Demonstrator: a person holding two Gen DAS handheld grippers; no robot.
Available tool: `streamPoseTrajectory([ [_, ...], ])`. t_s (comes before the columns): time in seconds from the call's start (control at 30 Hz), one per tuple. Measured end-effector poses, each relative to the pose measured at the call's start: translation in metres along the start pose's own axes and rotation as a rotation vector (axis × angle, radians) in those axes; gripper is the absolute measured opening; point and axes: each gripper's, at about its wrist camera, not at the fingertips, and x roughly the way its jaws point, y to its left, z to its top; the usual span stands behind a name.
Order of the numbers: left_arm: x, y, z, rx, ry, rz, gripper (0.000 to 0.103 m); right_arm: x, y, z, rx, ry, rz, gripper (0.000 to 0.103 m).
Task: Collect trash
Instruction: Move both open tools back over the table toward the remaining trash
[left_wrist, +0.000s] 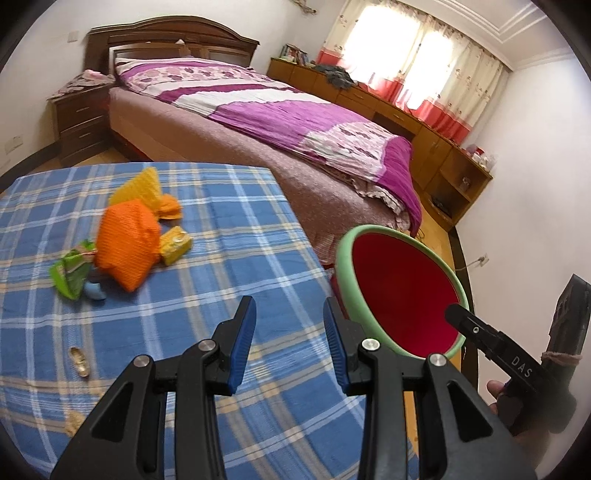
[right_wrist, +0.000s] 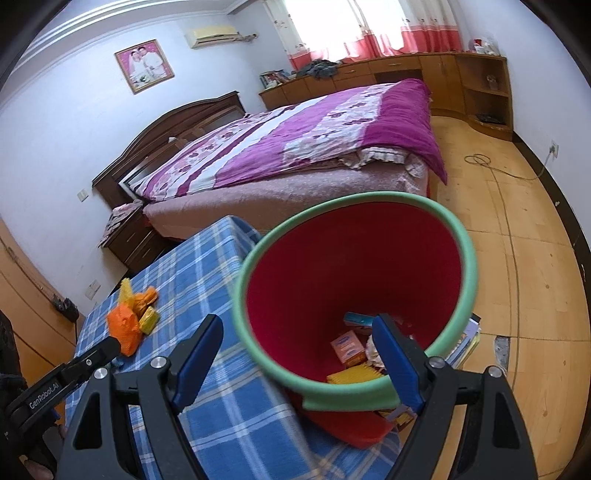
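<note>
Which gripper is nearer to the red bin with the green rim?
Right. The right gripper straddles the near rim of the red bin with the green rim; the left gripper hovers over the blue checked tablecloth beside it.

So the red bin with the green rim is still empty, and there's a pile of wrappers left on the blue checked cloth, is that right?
Not quite: the bin is not empty. The right wrist view looks down into it and shows boxes and wrappers lying at the bottom. The rest holds: its rim is green, and a pile of wrappers lies on the blue checked cloth.
</note>
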Motion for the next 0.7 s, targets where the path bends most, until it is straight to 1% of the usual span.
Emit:
streamPoseTrajectory([
  [0.33,-0.026,0.039,-0.004,-0.059,-0.038,0.061,0.038,0.003,0.052,-0.011,-0.072,0.018,0.038,0.085],
  [0.7,-0.039,0.087,-0.006,-0.115,-0.052,0.139,0.038,0.019,0.101,-0.023,-0.139,0.043,0.079,0.086],
])
